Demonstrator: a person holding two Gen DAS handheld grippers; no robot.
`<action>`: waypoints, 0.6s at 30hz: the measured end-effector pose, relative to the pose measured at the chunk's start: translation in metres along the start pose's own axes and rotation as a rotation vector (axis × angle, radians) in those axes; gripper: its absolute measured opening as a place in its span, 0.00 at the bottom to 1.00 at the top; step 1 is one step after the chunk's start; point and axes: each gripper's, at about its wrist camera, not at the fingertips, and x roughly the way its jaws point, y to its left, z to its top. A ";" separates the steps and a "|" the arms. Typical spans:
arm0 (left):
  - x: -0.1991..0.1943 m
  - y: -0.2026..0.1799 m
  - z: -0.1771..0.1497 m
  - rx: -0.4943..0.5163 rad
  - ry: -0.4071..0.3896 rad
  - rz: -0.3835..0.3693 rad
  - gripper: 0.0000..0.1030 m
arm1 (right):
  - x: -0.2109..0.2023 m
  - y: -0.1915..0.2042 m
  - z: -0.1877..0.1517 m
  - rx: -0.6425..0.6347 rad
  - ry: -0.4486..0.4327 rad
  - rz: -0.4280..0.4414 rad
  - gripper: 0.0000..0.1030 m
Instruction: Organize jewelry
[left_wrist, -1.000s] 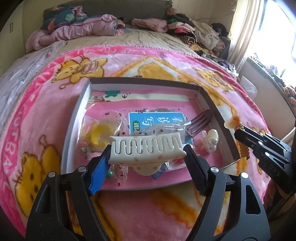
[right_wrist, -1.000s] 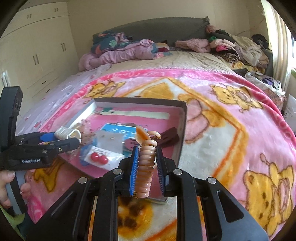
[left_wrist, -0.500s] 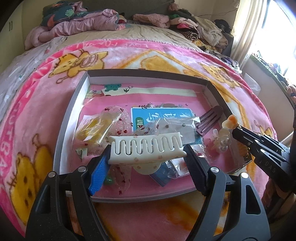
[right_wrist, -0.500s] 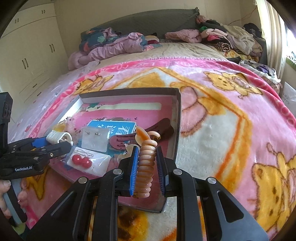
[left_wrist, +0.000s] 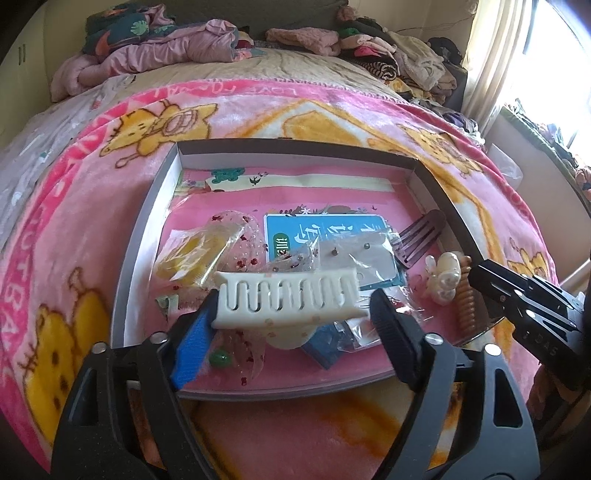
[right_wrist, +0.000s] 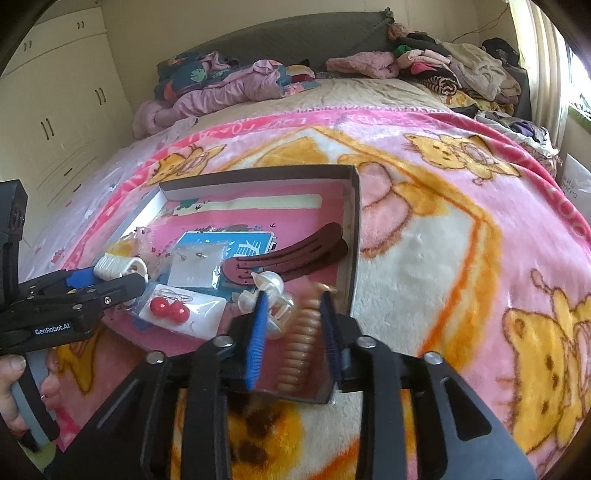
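My left gripper (left_wrist: 291, 314) is shut on a white comb-toothed hair claw (left_wrist: 288, 299), held just above the near part of the shallow box (left_wrist: 147, 236). The box holds bagged earrings (right_wrist: 170, 308), a brown hair clip (right_wrist: 291, 254), a pearl clip (right_wrist: 269, 288) and a blue card (left_wrist: 317, 236). My right gripper (right_wrist: 293, 317) is open over the box's near right corner. A peach spiral hair clip (right_wrist: 299, 343) lies between its fingers, resting in the box and free of both pads. It also shows in the left wrist view (left_wrist: 466, 306).
The box lies on a pink cartoon blanket (right_wrist: 443, 240) on a bed. Piles of clothes (left_wrist: 177, 48) sit at the head of the bed. A white wardrobe (right_wrist: 55, 110) stands to the left, a curtain and window (left_wrist: 517, 55) to the right.
My right gripper moved down to the box's near right corner and opened, letting the peach spiral clip go into the box. My left gripper still holds the white claw, slightly closer to the box.
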 end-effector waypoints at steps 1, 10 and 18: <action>-0.002 -0.001 0.000 0.003 -0.004 0.004 0.75 | -0.003 0.000 -0.001 -0.003 -0.005 0.000 0.35; -0.031 -0.004 -0.010 0.008 -0.042 0.021 0.83 | -0.041 0.009 -0.009 -0.035 -0.050 0.008 0.63; -0.061 -0.001 -0.026 -0.005 -0.079 0.049 0.89 | -0.072 0.021 -0.019 -0.063 -0.085 0.020 0.78</action>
